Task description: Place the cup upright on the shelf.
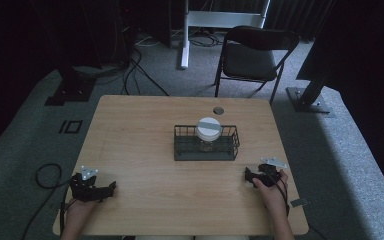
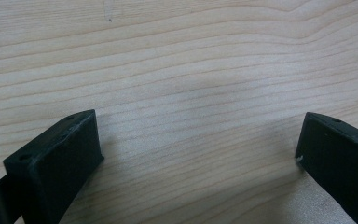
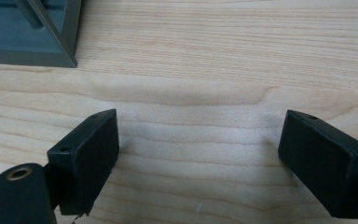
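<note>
Two blocky black grippers rest on pale, grained wooden table (image 1: 145,150).

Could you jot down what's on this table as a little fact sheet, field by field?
Table: light wood
Basket: dark wire basket, mid-table
Jar: clear jar with pale lid, upright inside the basket
Left gripper: jaws wide apart, empty, over bare wood
Right gripper: jaws wide apart, empty, a basket corner ahead
Behind the table: folding chair

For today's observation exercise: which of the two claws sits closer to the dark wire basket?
The right claw: the dark wire basket has a corner in its own view, while the left claw faces bare wood.
</note>
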`<state>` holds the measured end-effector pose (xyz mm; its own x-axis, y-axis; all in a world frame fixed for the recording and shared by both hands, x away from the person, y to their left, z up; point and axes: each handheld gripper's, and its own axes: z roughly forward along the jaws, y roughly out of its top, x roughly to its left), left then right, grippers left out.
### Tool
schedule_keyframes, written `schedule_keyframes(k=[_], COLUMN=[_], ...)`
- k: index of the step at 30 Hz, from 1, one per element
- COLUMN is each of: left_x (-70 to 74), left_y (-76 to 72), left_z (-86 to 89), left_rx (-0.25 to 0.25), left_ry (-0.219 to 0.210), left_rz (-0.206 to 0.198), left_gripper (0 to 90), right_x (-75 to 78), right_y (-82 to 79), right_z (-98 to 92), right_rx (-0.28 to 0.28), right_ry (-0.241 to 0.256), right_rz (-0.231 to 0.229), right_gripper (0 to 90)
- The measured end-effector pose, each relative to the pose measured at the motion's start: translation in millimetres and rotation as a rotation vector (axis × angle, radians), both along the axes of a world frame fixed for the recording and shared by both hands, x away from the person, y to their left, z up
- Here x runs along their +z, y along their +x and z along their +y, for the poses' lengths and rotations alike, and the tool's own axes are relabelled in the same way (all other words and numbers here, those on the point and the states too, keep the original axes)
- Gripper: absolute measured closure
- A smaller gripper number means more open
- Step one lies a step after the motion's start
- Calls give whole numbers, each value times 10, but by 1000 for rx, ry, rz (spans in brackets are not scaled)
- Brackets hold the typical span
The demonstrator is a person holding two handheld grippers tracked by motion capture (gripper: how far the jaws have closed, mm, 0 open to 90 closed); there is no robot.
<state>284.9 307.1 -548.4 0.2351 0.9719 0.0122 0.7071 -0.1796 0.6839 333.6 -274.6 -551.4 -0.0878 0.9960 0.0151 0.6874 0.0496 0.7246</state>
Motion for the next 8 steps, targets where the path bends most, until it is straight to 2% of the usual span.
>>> schedule_keyframes(k=[6, 8], left_x=[0, 0], left_y=[0, 8], left_z=[0, -7], left_rx=[3, 21], left_ry=[-1, -3], left_rz=[0, -1], left_gripper=[2, 2], right_x=[0, 0], right_y=[1, 1], right_z=[-1, -1], right_rx=[1, 1], right_ry=[-1, -1], right_rz=[0, 0], right_gripper=[118, 118])
